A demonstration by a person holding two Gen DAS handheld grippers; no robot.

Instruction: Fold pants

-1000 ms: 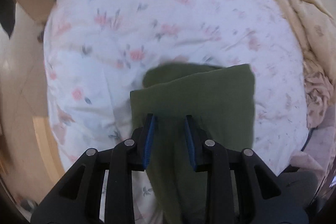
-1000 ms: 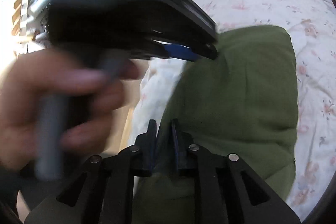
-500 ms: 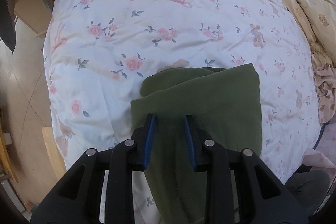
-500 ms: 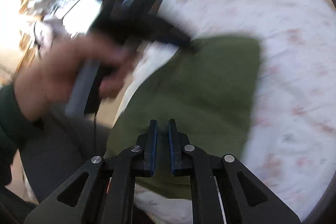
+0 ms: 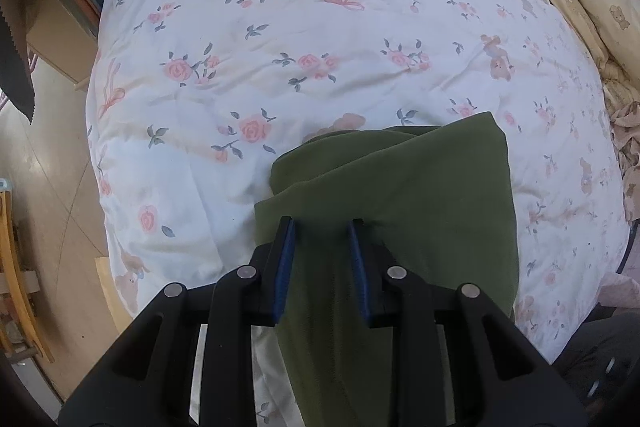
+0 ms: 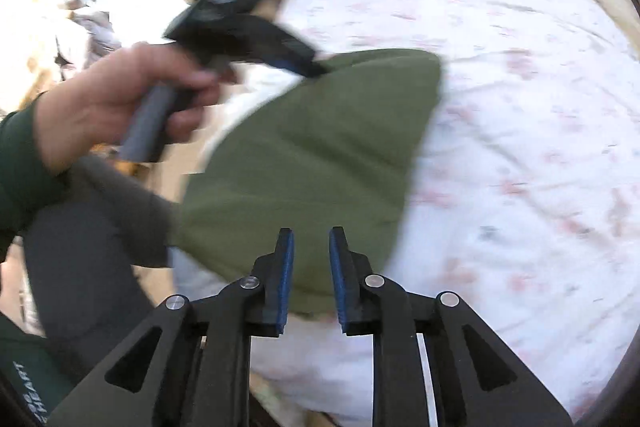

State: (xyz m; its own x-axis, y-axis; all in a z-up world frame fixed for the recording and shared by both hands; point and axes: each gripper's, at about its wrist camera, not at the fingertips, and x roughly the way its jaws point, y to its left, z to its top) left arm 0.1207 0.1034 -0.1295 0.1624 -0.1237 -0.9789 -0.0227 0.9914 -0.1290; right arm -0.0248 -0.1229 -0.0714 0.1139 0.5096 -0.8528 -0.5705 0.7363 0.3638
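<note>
- Olive-green pants lie folded into a thick pad on the near edge of the floral duvet, a strip hanging over that edge.
- The left gripper hovers over the pad's near-left corner, jaws partly apart; whether it pinches cloth cannot be told.
- The right gripper is opening above the pad's near edge, holding nothing.
- The fold looks nearly finished; next probably comes tucking the hanging strip.

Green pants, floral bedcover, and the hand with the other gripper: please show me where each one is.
Green pants (image 5: 420,195): left wrist view, on the flat top layer of the folded cloth.
Floral bedcover (image 5: 304,39): left wrist view, on bare printed fabric.
Hand (image 6: 120,103): right wrist view, on its back, around the grey handle.
</note>
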